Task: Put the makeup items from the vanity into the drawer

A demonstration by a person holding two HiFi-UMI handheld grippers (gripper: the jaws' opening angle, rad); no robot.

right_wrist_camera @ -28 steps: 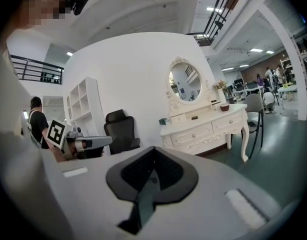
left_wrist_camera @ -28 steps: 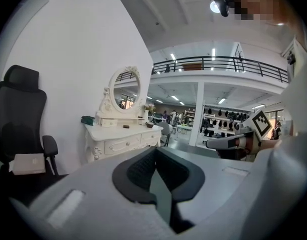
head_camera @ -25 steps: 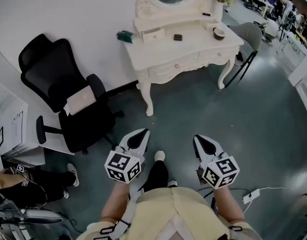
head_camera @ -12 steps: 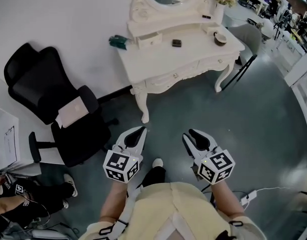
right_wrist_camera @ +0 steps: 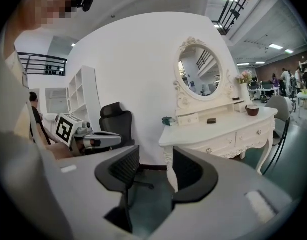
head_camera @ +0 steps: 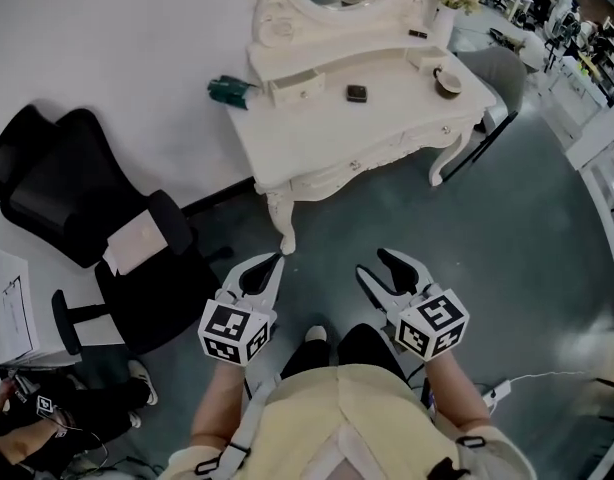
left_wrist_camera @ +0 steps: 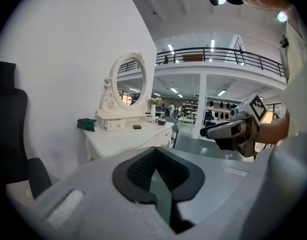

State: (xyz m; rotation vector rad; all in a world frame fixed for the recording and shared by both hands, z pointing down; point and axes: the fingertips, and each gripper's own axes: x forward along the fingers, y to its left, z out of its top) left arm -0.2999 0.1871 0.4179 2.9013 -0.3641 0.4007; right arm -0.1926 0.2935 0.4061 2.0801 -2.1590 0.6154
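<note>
The white vanity [head_camera: 337, 128] stands ahead against the wall, a few steps away. On its top lie a small black compact [head_camera: 356, 93], a teal item [head_camera: 230, 91] at the left end and a brown cup [head_camera: 448, 81] at the right, with a little white drawer box [head_camera: 297, 86] under the mirror. My left gripper [head_camera: 271, 261] hangs shut and empty over the floor. My right gripper [head_camera: 383, 267] is beside it, its jaws opening with nothing between them. From the right gripper view the vanity [right_wrist_camera: 218, 131] shows beyond the parted jaws of the right gripper [right_wrist_camera: 156, 166].
A black office chair [head_camera: 77, 198] stands left of the vanity, and a grey chair [head_camera: 497, 68] behind its right end. A white cable with a power strip [head_camera: 497, 393] lies on the floor at my right. A seated person's legs [head_camera: 37, 418] are at the lower left.
The right gripper's jaws have gone from shut to apart. The vanity and the black chair have shifted left and slightly down in the head view. Both grippers stay low in front of me.
</note>
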